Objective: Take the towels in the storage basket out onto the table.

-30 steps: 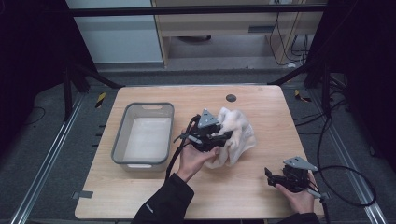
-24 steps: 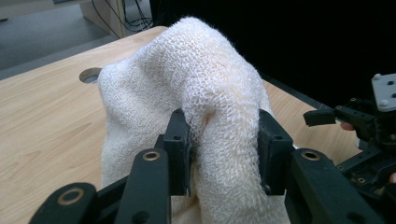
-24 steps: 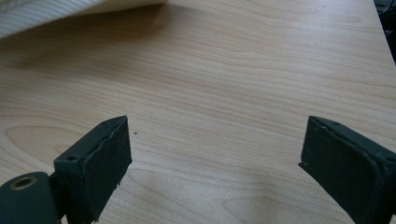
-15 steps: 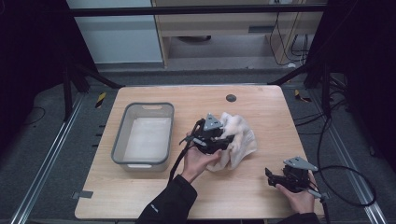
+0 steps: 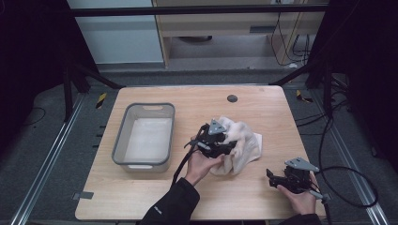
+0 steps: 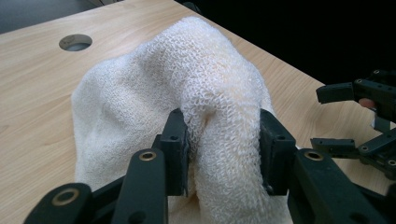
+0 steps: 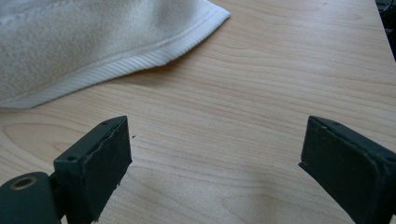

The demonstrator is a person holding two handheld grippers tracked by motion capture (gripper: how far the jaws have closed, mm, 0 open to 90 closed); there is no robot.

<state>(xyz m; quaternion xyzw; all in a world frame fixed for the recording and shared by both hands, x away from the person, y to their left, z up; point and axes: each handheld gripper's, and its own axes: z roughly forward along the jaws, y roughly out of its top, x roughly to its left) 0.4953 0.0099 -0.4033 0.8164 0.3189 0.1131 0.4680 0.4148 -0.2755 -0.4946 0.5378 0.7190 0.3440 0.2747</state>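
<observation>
Towel (image 5: 239, 140), white terry, bunched in a heap right of centre on the table (image 5: 263, 103), part of it on the wood and a fold raised in the middle. Hemmed corner (image 7: 205, 18) lying flat on the bare board, seen from the right gripper view.

Pinched by the left gripper (image 5: 219, 143): a thick ridge of cloth (image 6: 224, 126) squeezed between both pads, jaws closed on it from either side, having eased apart slightly within the last half second with the cloth between them. Left hand (image 5: 202, 164) behind it, dark sleeve coming in from the bottom edge.

Right gripper (image 5: 281, 178) well apart, near the front right corner of the table, held low by the right hand (image 5: 300, 197). Jaws spread wide, bare wood between them, not touching the towel. Cable trailing off to the right.

Further left, a grey bin (image 5: 123, 140), rectangular, standing on the table clear of the towel. Small dark round hole (image 5: 232, 98) in the tabletop beyond the towel
</observation>
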